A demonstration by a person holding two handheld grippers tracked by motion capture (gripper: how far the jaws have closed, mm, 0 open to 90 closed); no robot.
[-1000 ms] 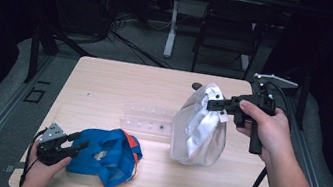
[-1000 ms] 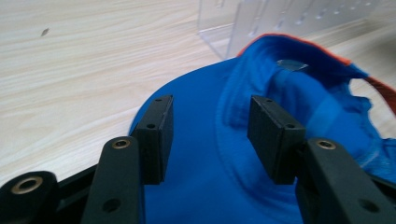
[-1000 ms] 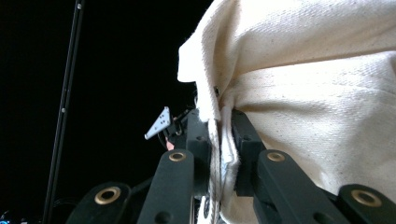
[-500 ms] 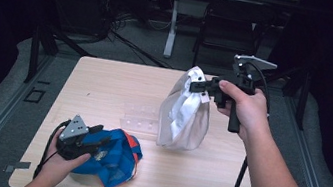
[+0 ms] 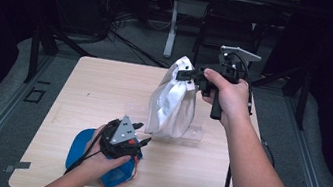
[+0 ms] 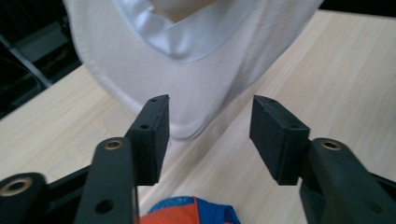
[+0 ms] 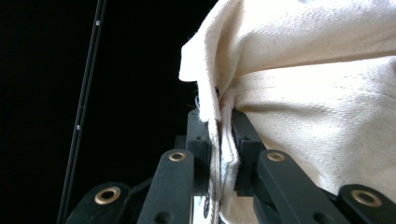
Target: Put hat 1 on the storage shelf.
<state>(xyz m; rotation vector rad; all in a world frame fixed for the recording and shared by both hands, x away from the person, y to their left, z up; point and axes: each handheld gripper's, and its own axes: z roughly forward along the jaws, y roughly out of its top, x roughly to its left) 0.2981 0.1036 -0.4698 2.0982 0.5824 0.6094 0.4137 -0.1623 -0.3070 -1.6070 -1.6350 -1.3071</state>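
Your right tool [image 5: 183, 74] is clamped tight on the top edge of the white cloth bag [image 5: 171, 105], w/ a doubled hem pinched between both pads [image 7: 201, 140]. The bag hangs from it above the far-middle of the desk [image 5: 89, 86], bottom down by a clear plastic tray [image 5: 193, 133]; I can't tell if they touch. Fabric is a woven off-white cotton w/ fine twill ribs, stitched rim, a smoother satiny lining inside the mouth (seen in the left gripper view [image 6: 187, 56]). It sags soft, teardrop-shaped.

Your left tool [image 5: 140, 135] sits over the near-left of the desk, jaws wide apart and just been opening a bit more, nothing between them. The pads [image 6: 152, 135] are flat black rubbery blocks on black link arms w/ brass rivets. Right under it lies a blue cloth item [image 5: 82, 146] w/ orange patches [image 6: 187, 217], rumpled, rounded outline.

Count: 2 tools, 1 white bag, 1 blue-orange cloth, 1 clear tray. The desk is pale wood-grain laminate, rectangular.
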